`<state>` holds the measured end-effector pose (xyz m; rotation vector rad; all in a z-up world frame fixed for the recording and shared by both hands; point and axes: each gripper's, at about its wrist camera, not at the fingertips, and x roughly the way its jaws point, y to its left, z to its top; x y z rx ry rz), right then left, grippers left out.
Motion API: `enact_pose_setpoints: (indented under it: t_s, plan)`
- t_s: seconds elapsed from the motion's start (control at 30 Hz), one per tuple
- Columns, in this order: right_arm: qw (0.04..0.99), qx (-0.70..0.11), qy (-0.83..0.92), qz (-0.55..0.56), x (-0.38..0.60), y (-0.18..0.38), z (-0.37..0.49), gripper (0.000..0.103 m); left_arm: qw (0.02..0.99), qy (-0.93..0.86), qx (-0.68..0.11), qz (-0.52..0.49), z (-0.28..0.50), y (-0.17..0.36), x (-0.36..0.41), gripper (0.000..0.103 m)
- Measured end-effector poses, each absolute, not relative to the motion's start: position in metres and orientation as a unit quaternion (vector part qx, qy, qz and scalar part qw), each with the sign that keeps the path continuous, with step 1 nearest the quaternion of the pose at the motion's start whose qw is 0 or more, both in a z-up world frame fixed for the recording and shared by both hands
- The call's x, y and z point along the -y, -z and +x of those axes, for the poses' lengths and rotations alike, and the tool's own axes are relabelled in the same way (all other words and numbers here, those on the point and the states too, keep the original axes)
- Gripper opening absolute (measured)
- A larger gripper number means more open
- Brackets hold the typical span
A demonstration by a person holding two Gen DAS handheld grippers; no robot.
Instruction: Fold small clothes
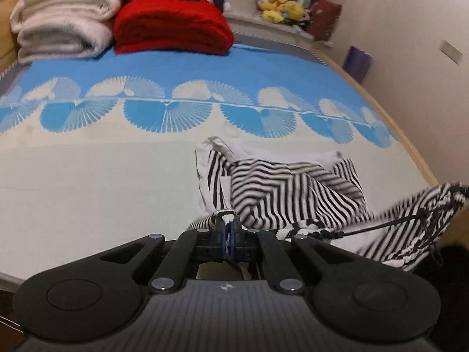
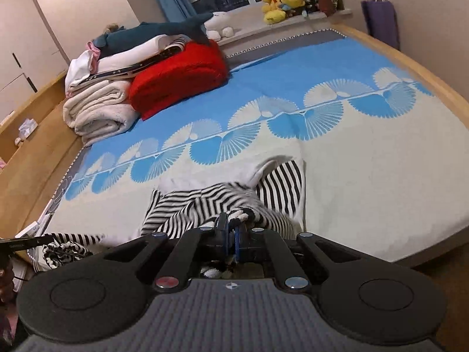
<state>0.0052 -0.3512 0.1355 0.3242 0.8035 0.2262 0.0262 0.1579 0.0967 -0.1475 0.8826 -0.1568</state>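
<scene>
Two claws are each pinching the same black-and-white striped garment (image 1: 293, 187), which is lying rumpled on the pale near part of the bed (image 1: 96, 176), toward its right edge. The left claw (image 1: 228, 228) is closed tight on a ribbed, striped hem, a fold of it poking up between the blue pads. The right claw (image 2: 231, 234) is likewise clamped on a bunched striped edge (image 2: 239, 215), the cloth gathering in a knot just ahead of its tips. Between the two grips the fabric is draping in loose diagonal folds, with the rest trailing onto the blue-and-cream bedspread (image 2: 366, 176). A thin black drawstring (image 1: 381, 225) is running off toward the bunched waistband at the right of the left view.

The piece is looking light, soft and quite limp, so it is likely to sag and twist wherever it is unsupported, and the string may be prone to snagging. Corners of the thicker ribbed hem or waistband seem the firmest places to hold. Folded white blankets (image 1: 61, 26) and a red blanket (image 1: 173, 26) are sitting well apart at the head of the bed.
</scene>
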Motion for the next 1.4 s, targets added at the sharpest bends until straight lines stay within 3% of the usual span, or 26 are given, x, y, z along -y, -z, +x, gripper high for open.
enact_pose_setpoints:
  t_s: [0.37,0.43,0.47,0.5,0.53,0.57,0.63,0.93,1.0,1.03,1.13,1.4]
  plan:
    - [0.899,-0.407,-0.034,0.157,0.326,-0.062,0.224,0.003,0.893,0.006,-0.435,-0.118,0.26,-0.007,-0.167,0.004]
    - [0.898,-0.405,-0.012,0.171,0.322,-0.04,0.262,0.003,0.878,0.006,-0.45,-0.165,0.289,0.01,-0.177,0.009]
    - [0.898,-0.403,-0.001,0.177,0.321,-0.029,0.276,0.004,0.869,0.007,-0.456,-0.189,0.297,0.019,-0.183,0.017]
    - [0.897,-0.403,0.008,0.182,0.321,-0.015,0.286,0.005,0.855,0.004,-0.476,-0.208,0.305,0.027,-0.189,0.037]
    - [0.893,-0.409,0.017,0.189,0.322,-0.002,0.293,0.007,0.841,-0.001,-0.492,-0.225,0.307,0.033,-0.194,0.045]
    - [0.886,-0.418,0.022,0.198,0.324,0.011,0.298,0.014,0.831,-0.005,-0.499,-0.246,0.307,0.036,-0.2,0.049]
    - [0.871,-0.448,0.022,0.201,0.325,0.03,0.298,0.017,0.835,0.007,-0.484,-0.262,0.303,0.028,-0.207,0.049]
    - [0.914,-0.371,-0.017,0.161,0.336,0.005,0.266,0.025,0.895,0.123,-0.428,-0.025,0.271,0.004,-0.138,0.049]
    - [0.921,-0.343,-0.013,0.184,0.345,0.0,0.261,0.043,0.896,0.152,-0.418,0.018,0.262,0.005,-0.119,0.055]
    - [0.922,-0.328,-0.008,0.203,0.352,-0.001,0.26,0.047,0.896,0.162,-0.412,0.037,0.258,0.005,-0.112,0.058]
    - [0.919,-0.31,0.009,0.244,0.369,-0.001,0.257,0.049,0.891,0.171,-0.408,0.104,0.254,0.016,-0.091,0.064]
    - [0.89,-0.436,-0.13,-0.012,0.29,0.039,0.277,0.05,0.883,0.147,-0.413,0.169,0.263,0.049,-0.079,0.063]
